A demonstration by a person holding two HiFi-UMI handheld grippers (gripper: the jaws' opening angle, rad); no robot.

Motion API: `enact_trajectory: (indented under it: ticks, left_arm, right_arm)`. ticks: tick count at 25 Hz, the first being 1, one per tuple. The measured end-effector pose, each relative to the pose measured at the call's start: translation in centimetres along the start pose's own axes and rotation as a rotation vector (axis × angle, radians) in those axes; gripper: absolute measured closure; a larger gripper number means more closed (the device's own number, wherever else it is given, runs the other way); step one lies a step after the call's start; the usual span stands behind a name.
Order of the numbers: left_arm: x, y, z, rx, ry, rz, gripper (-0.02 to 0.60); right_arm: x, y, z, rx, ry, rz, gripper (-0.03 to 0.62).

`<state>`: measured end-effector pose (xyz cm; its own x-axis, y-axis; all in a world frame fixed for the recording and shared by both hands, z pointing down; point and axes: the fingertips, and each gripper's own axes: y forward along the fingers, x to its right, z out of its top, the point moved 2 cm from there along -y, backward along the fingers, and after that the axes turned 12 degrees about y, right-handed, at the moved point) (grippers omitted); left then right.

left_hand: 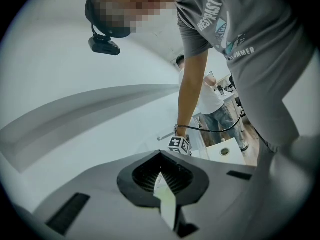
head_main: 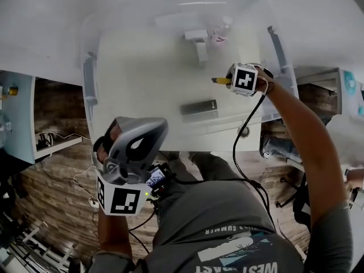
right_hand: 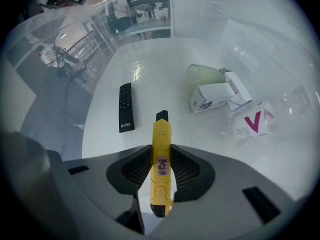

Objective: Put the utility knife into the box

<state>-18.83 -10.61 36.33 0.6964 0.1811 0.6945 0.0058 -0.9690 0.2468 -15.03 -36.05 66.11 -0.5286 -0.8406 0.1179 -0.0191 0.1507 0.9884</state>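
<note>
Jaws of the right gripper (right_hand: 161, 156) clamp the yellow utility knife (right_hand: 161, 179) at mid-body, pointing down inside the clear box (head_main: 91, 78), near a black remote (right_hand: 126, 107). Left gripper (left_hand: 162, 184) sits outside the box, jaws together, empty

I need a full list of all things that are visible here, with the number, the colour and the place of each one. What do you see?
table: 1, white, under the box.
box: 1, clear plastic, open, on the table.
remote control: 1, black, flat on the box floor.
carton: at least 1, white, on the box floor.
packet: 1, white with a pink V, beside the carton.
pale green item: 1, see-through, behind the carton; kind unclear.
utility knife: 1, yellow, black tip, over the box floor.
right tool: 1, grey, shut on the utility knife.
left tool: 1, grey, jaws closed, outside the box; pale sliver in the seam, unclear.
right arm: 1, reaching over the box.
T-shirt: 1, grey.
</note>
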Motion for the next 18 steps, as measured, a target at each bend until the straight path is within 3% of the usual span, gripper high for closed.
enact_trajectory:
  ticks: [8,18]
  left_arm:
    - [0.1,0.7,-0.3,0.001,-0.006,-0.012,0.573]
    - [0.0,0.8,-0.8,0.006,-0.012,-0.019,0.574]
  right_arm:
    - [-0.8,2.1,-0.4,-0.017,-0.03,0.044,0.473]
    - [-1.6,2.8,-2.6,-0.14,-0.059,0.057,0.47]
